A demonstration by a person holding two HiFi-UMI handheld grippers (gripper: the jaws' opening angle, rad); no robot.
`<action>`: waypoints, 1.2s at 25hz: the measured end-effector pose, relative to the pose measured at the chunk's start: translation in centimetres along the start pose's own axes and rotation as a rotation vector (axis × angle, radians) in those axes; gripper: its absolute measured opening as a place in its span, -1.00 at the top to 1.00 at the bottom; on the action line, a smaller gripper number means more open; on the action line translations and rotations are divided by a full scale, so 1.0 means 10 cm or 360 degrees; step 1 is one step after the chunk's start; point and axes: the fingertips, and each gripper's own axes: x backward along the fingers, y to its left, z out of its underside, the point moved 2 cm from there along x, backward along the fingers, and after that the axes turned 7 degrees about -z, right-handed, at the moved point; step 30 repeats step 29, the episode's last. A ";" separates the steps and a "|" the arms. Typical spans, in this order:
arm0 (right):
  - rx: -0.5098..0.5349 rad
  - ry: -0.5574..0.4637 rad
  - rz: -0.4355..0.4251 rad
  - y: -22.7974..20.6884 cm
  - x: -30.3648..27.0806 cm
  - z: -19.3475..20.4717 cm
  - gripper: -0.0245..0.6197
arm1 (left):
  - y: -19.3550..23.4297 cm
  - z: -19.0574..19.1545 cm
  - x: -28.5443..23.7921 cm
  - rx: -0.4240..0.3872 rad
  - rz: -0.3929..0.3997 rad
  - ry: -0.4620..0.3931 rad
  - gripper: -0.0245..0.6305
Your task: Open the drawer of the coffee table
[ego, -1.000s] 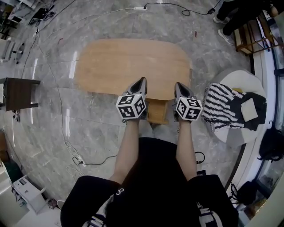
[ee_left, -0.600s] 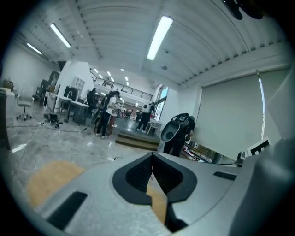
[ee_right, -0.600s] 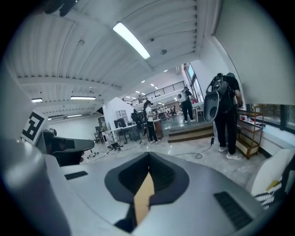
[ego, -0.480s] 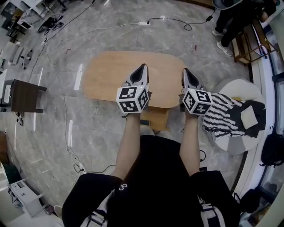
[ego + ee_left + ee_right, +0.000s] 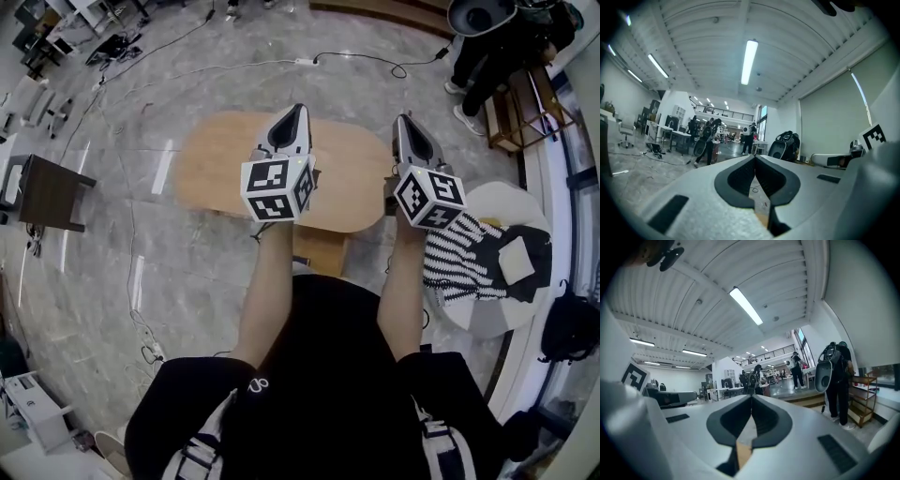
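The coffee table [image 5: 211, 164] has a light wooden oval top and stands on the grey marble floor. Its wooden drawer [image 5: 323, 251] sticks out from under the near edge, just in front of the person's body. My left gripper [image 5: 298, 111] is raised well above the tabletop, shut and holding nothing. My right gripper [image 5: 403, 120] hangs beside it over the table's right end, also shut and empty. In the left gripper view the jaws [image 5: 754, 157] meet and point level across the room. The right gripper view shows the same closed tips [image 5: 751, 396].
A dark side table [image 5: 47, 192] stands at the left. At the right, a white round seat [image 5: 487, 314] carries a striped cloth [image 5: 459, 253]. A person [image 5: 487, 47] stands by a wooden rack [image 5: 511, 117] at the top right. Cables and a power strip [image 5: 302, 62] lie beyond the table.
Both grippers have risen from the table's near edge by the drawer to high above the tabletop, staying shut. The drawer has stayed pulled out.
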 end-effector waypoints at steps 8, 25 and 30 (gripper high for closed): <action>0.0101 -0.0008 0.0017 0.05 0.04 -0.15 0.89 | 0.04 -0.18 0.08 -0.0099 -0.0040 -0.0068 0.90; 0.0150 -0.0005 0.0037 0.01 0.03 -0.11 0.89 | 0.00 -0.09 0.06 -0.0125 -0.0056 -0.0039 0.90; 0.0161 -0.0013 0.0054 -0.06 0.08 -0.09 0.89 | -0.06 -0.05 0.06 -0.0128 -0.0053 -0.0042 0.90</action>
